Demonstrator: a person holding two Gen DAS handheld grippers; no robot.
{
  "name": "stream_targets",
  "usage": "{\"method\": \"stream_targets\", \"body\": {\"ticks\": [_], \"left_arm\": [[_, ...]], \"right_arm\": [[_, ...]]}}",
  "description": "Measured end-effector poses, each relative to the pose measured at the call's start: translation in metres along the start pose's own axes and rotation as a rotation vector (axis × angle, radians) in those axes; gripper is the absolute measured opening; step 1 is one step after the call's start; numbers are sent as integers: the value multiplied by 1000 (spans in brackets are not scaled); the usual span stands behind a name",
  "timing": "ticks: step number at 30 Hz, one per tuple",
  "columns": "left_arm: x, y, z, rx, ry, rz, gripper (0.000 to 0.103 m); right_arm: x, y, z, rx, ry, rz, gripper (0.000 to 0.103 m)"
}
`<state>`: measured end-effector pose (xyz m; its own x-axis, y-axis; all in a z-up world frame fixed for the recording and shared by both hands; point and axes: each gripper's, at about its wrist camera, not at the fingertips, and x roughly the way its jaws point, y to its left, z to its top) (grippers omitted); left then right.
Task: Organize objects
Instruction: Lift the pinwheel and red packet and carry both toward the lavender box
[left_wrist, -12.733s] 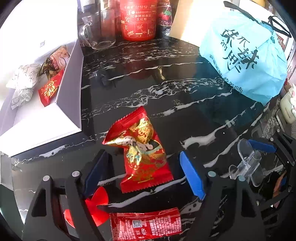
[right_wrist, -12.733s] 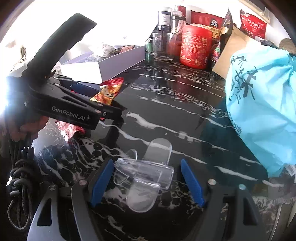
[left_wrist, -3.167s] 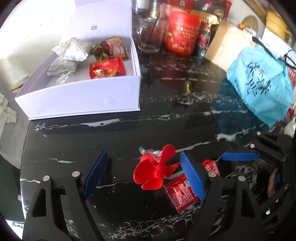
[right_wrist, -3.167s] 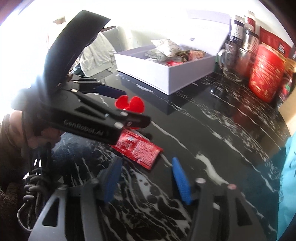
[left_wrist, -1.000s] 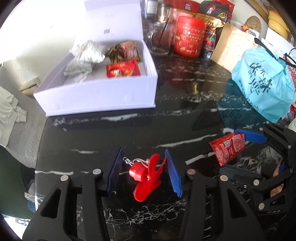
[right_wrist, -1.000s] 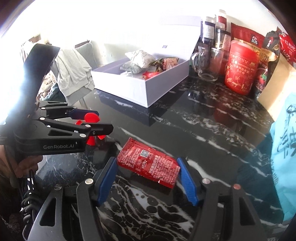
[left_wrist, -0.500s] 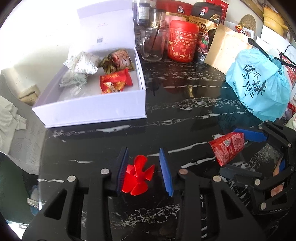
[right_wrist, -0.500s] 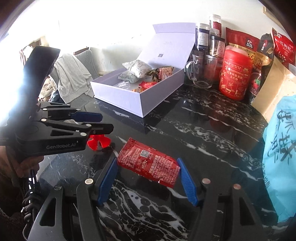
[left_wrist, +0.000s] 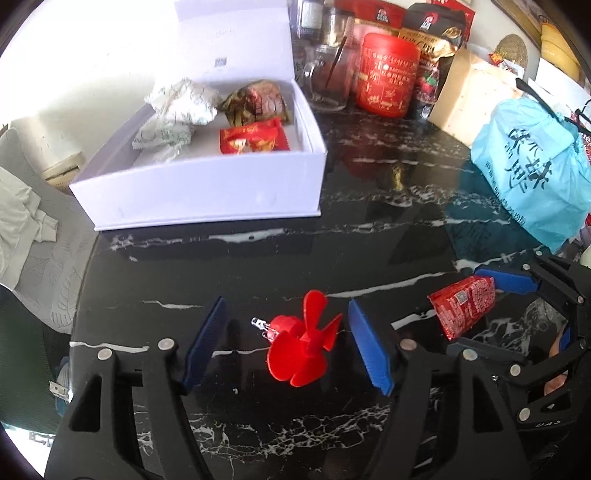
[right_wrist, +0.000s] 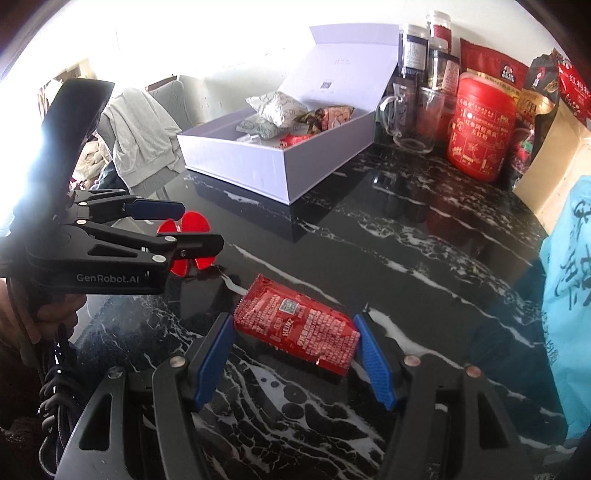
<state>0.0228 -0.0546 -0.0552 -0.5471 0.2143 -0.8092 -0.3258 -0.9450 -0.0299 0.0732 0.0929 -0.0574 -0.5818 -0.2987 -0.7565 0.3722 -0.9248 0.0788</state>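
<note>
Left wrist view: looking down on a black marbled desk (left_wrist: 369, 229). Left tongs (left_wrist: 288, 345) standing fairly wide, jaws having just been opening, with a red fan (left_wrist: 301, 345) lying on the desk between them, pads clear of it on both sides. Showing a small clear part with metal at the fan's left end. Lying far left, a white box (left_wrist: 199, 195), lid up, holding two pale wrappers, a brownish wrapper and a red packet (left_wrist: 255, 140). Standing along the far edge: a glass mug (left_wrist: 328, 83), a red tin (left_wrist: 388, 74), dark bags and a tan bag. Sitting at far right, a blue bag (left_wrist: 535, 166). Reaching in from the right, right tongs (left_wrist: 476, 310) gripping a red sachet (left_wrist: 461, 304).

Right wrist view: right tongs (right_wrist: 295, 350) closing on the red sachet (right_wrist: 295, 325), held by its two ends and tilted, left end higher, apparently lifted off the desk (right_wrist: 406, 258). Coming in from the left, left tongs (right_wrist: 188, 230) held by a hand (right_wrist: 48, 314), the fan (right_wrist: 188, 243) showing between and behind its fingers. Sitting beyond, the box (right_wrist: 273, 166), well apart from both tongs; mug (right_wrist: 410, 118) and tin (right_wrist: 480, 129) far right, blue bag (right_wrist: 569, 295) at the right edge. Hanging over a chair far left, grey cloth (right_wrist: 140, 136).
</note>
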Motion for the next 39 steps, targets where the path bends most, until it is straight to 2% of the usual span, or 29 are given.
{"method": "stream_targets", "body": {"ticks": [3, 7, 12, 14, 16, 19, 21, 30, 39], "left_arm": [[8, 3, -1, -9, 29, 4, 68], [7, 3, -4, 7, 19, 6, 69], [7, 4, -7, 1, -23, 20, 74], [7, 5, -6, -6, -8, 25, 74], [7, 5, -5, -2, 4, 22, 72], [5, 2, -5, 17, 21, 18, 61], [3, -1, -4, 20, 39, 14, 50], [0, 5, -3, -14, 89, 13, 48], [-12, 6, 6, -6, 58, 14, 48]], "right_arm": [[5, 1, -1, -6, 10, -10, 68], [12, 2, -2, -19, 31, -27, 69], [17, 7, 0, -51, 35, -49, 69], [17, 7, 0, -53, 35, -49, 70], [17, 6, 0, -50, 35, -49, 70], [18, 6, 1, -49, 36, -49, 70], [18, 5, 1, -48, 36, -48, 70], [15, 1, 0, -25, 24, -21, 68], [2, 4, 8, -29, -12, 6, 68]]}}
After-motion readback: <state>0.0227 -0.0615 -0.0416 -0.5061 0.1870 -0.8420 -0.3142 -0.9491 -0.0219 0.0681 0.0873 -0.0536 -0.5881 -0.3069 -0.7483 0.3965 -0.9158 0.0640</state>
